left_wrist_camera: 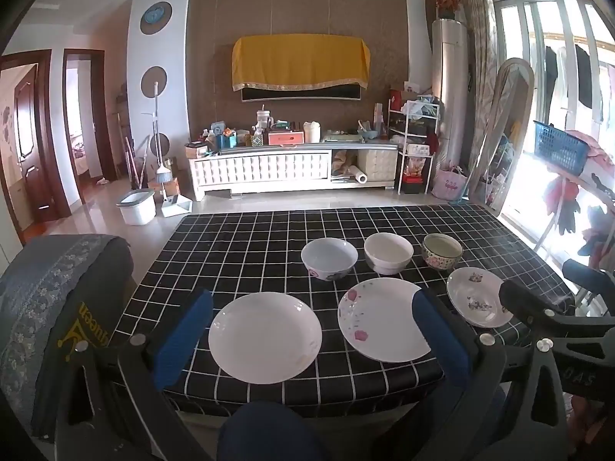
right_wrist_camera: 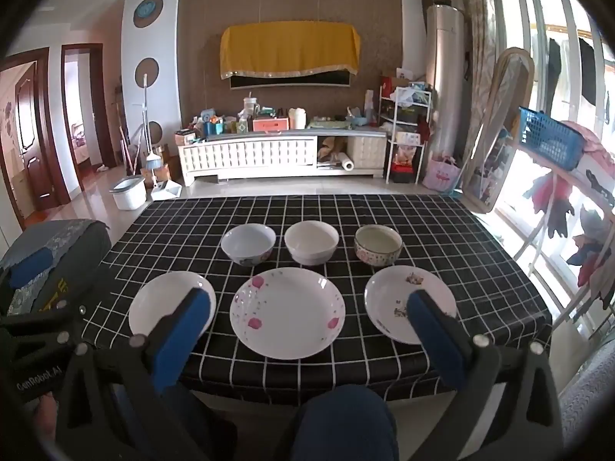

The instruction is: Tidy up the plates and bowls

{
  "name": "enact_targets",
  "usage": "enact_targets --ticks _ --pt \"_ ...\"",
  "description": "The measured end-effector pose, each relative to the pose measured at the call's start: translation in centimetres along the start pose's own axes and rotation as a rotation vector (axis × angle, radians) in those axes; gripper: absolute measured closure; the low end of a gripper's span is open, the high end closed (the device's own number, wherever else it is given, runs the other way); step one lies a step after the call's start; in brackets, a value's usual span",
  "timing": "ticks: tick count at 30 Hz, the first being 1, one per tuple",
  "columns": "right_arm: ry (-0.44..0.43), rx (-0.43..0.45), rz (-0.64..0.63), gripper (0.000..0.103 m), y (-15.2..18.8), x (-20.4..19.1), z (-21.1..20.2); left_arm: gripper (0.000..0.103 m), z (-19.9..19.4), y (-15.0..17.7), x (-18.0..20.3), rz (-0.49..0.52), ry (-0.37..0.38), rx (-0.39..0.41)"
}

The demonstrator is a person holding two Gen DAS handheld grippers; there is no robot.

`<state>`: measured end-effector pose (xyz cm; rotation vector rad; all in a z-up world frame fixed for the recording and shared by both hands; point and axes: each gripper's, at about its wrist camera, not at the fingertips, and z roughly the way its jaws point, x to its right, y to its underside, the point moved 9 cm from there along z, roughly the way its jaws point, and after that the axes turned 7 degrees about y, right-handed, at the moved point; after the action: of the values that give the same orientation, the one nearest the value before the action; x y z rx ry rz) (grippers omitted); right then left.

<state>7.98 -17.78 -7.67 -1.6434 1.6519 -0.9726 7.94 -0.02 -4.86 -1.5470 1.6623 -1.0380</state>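
Note:
Three plates lie in a front row on the black checked table point(left_wrist_camera: 250, 238): a plain white plate point(left_wrist_camera: 265, 337), a pink-flowered plate point(left_wrist_camera: 380, 319) and a small flowered plate point(left_wrist_camera: 478, 296). Behind them stand a flowered white bowl point(left_wrist_camera: 329, 258), a plain white bowl point(left_wrist_camera: 388, 252) and a patterned bowl point(left_wrist_camera: 442, 251). My left gripper point(left_wrist_camera: 311, 330) hovers open over the front edge, its blue pads either side of the plain plate. My right gripper point(right_wrist_camera: 309, 324) is open too, straddling the pink-flowered plate point(right_wrist_camera: 287, 312), with the plain plate point(right_wrist_camera: 169, 303) and small plate point(right_wrist_camera: 399, 299) beside its pads. Neither holds anything.
A grey-covered chair point(left_wrist_camera: 57, 288) stands at the table's left. The person's knee point(right_wrist_camera: 346, 422) shows below the front edge. A drying rack with a blue basket point(right_wrist_camera: 549, 142) stands at the right by the window. A TV cabinet point(left_wrist_camera: 292, 169) lines the far wall.

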Motion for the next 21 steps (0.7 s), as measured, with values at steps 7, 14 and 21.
enact_targets --ticks 7,14,21 --pt "-0.002 -0.009 0.0 0.0 0.19 0.07 0.17 0.0 -0.17 0.23 -0.09 -0.002 -0.001 -0.002" --pt "-0.003 -0.015 -0.001 0.0 0.5 -0.01 0.3 0.0 -0.13 0.41 -0.17 -0.001 -0.001 -0.007" --pt "-0.002 -0.026 -0.002 0.0 0.62 -0.01 0.47 0.0 0.03 0.48 -0.13 0.0 -0.002 -0.016"
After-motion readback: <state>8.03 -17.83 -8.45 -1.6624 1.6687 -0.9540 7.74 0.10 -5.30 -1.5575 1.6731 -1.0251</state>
